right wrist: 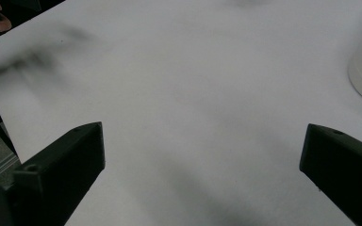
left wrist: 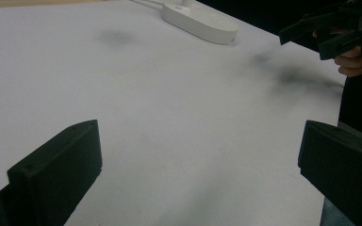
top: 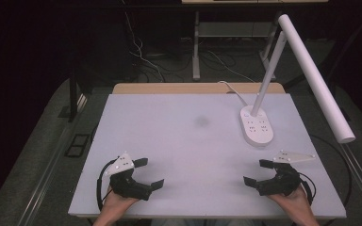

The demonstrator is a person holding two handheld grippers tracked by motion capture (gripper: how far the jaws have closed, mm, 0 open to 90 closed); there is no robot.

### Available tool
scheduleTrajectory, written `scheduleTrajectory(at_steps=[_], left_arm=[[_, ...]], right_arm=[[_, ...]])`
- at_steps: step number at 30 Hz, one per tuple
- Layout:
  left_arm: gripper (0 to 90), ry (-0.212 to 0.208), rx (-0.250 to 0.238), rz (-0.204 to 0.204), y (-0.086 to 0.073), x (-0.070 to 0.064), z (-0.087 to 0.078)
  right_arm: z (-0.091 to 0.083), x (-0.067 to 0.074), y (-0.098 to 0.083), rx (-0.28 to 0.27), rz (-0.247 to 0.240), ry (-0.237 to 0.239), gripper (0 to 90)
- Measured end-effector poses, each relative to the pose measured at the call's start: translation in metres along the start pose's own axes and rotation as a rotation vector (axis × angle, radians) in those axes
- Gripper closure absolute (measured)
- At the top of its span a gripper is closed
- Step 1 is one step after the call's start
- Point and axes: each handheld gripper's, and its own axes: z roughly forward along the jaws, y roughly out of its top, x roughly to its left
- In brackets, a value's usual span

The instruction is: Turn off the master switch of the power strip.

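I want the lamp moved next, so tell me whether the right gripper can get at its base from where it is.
Probably yes. The right gripper sits open near the table's front edge, and the lamp base stands just beyond it with bare tabletop between. The slanted lamp arm above might crowd a grasp from the top.

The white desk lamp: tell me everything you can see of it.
The white desk lamp stands upright on the right far part of the white table, nearest the right tongs but apart from them. It looks like smooth matte plastic. Its oval base lies flat and bears small marks, perhaps buttons. A slim stem rises from the base's far end, leaning right, to a long tubular head that slopes down toward the table's right edge. A white cable runs from the base over the far edge. Nothing else touches it.
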Motion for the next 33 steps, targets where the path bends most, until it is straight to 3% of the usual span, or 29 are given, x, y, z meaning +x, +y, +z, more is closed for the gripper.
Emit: scheduleTrajectory(at_steps=[33], left_arm=[[0.0,-0.002,0.001,-0.014,-0.0018,0.0011,-0.0018]], right_arm=[[-0.0046,-0.0001,0.0037,0.021,0.011,0.008,0.2]])
